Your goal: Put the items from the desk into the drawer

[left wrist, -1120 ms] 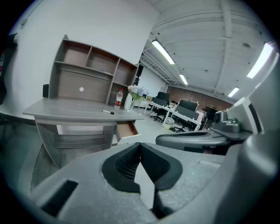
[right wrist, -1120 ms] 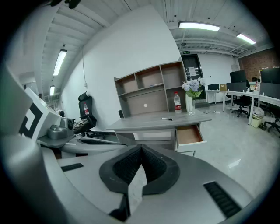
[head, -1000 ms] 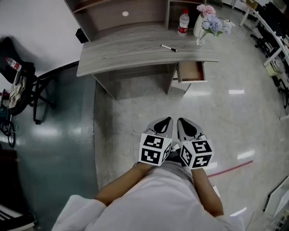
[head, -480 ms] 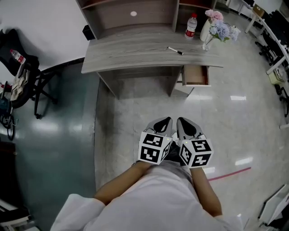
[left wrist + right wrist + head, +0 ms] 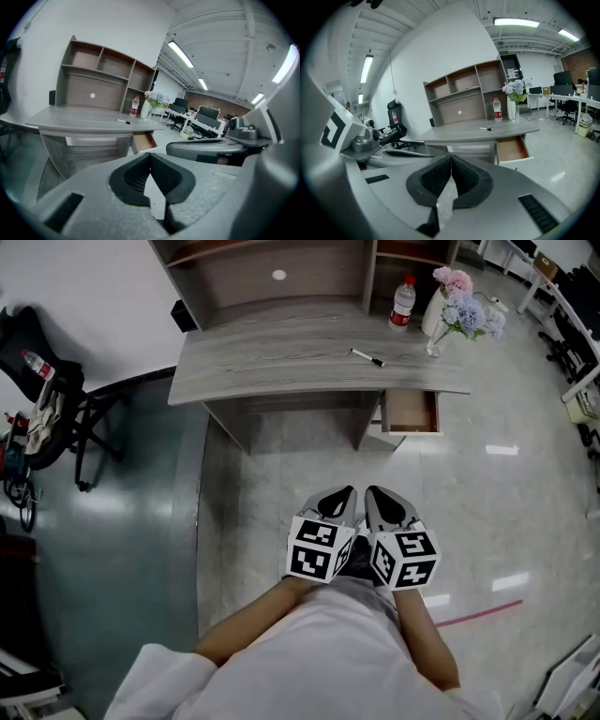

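A grey wooden desk (image 5: pixel 281 357) stands ahead of me, some way off. A black marker pen (image 5: pixel 367 357) lies on its right part. Under the right end a wooden drawer (image 5: pixel 411 412) stands pulled open and looks empty. My left gripper (image 5: pixel 339 500) and right gripper (image 5: pixel 380 500) are held side by side close to my body, over the floor, far from the desk. Both are shut with nothing between the jaws. The pen (image 5: pixel 123 122) and the drawer (image 5: pixel 144 140) show in the left gripper view; the pen (image 5: pixel 486 129) and the drawer (image 5: pixel 512 149) show in the right gripper view.
At the desk's right end stand a red-labelled water bottle (image 5: pixel 402 303) and a vase of flowers (image 5: pixel 454 307). A shelf unit (image 5: pixel 272 268) rises behind the desk. A black chair with bags (image 5: pixel 42 399) stands to the left. Office chairs and desks (image 5: pixel 572 324) are at the far right.
The desk has slid slightly lower and to the right in the head view as my view shifts. Both grippers stay shut in the same place by my body.
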{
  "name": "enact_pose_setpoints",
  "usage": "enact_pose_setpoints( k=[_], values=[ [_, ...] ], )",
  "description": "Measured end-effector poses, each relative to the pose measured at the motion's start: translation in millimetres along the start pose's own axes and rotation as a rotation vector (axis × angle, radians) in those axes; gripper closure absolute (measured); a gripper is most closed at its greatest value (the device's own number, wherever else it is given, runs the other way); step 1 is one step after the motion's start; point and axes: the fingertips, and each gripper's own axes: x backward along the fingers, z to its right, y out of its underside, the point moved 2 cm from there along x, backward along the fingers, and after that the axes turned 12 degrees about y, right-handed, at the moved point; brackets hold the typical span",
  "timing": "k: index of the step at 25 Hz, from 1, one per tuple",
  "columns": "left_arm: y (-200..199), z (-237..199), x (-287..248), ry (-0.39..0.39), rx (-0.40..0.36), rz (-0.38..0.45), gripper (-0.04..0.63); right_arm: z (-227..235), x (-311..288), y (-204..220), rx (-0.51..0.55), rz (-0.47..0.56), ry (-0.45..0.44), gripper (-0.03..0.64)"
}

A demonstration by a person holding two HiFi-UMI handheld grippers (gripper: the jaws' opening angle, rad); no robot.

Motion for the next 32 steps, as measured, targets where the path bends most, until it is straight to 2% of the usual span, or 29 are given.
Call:
enact_pose_setpoints(
  k=[15, 32],
  values=[
    [-35, -29, -87, -0.02, 0.033, -0.056, 0.592, 59, -74, -35, -0.004, -0.053, -0.038, 0.615],
    [-74, -49, -156, -0.112, 0.028, -0.109, 0.593, 116, -130, -67, -0.053, -0.076, -0.118, 0.615]
  ],
)
